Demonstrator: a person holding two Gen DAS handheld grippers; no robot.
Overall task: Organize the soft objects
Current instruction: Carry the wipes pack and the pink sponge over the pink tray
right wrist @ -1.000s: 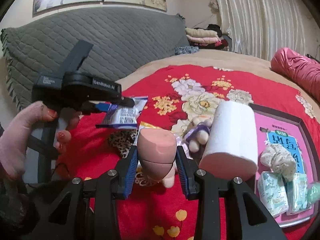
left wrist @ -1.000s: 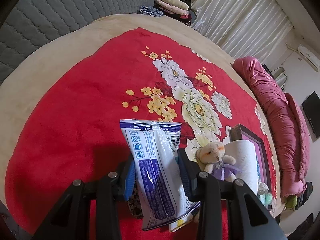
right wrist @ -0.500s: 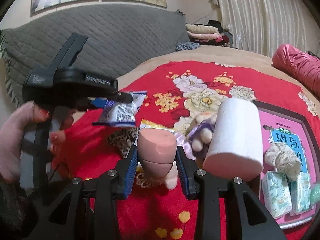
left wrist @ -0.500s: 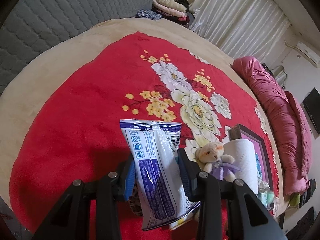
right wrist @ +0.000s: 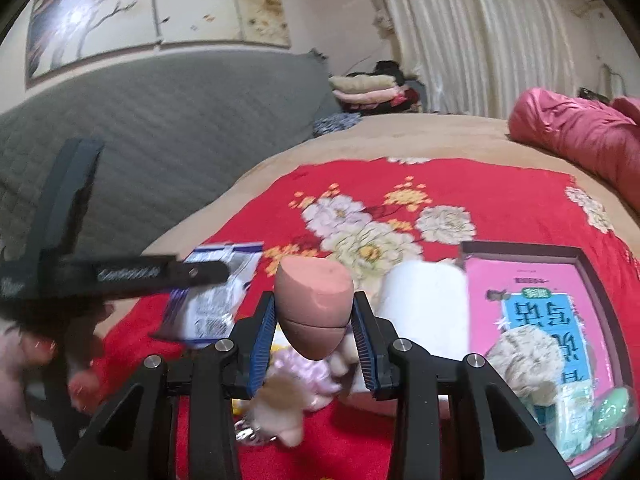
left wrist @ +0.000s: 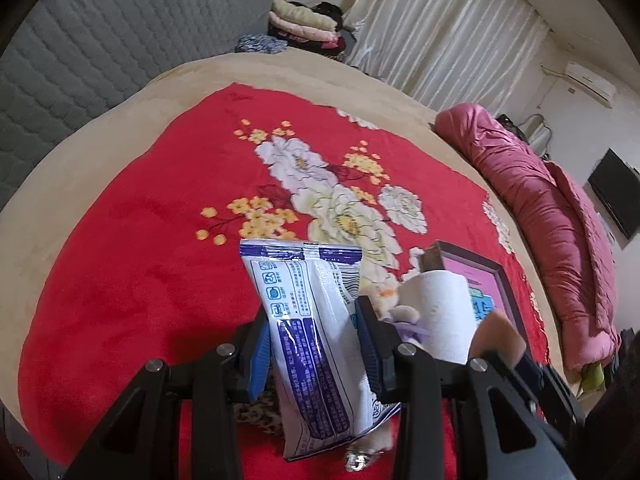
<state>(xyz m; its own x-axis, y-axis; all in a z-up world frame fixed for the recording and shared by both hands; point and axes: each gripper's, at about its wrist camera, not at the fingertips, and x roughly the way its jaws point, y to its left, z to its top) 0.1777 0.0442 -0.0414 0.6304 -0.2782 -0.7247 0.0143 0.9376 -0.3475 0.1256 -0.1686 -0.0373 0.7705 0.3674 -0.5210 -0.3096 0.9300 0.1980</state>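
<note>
Tray (right wrist: 520,249) lies at 3 o'clock on the blanket (left wrist: 132,264). Left gripper (left wrist: 316,344) clamps the wipes pack (left wrist: 312,332); right gripper (right wrist: 314,334) clamps the sponge (right wrist: 314,304). Risk: the slick pack slips out, or the grippers collide.

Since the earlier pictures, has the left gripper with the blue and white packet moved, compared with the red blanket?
Yes. The left gripper, shut on the packet, has risen away from the red blanket, and the far curtains now show more.
</note>
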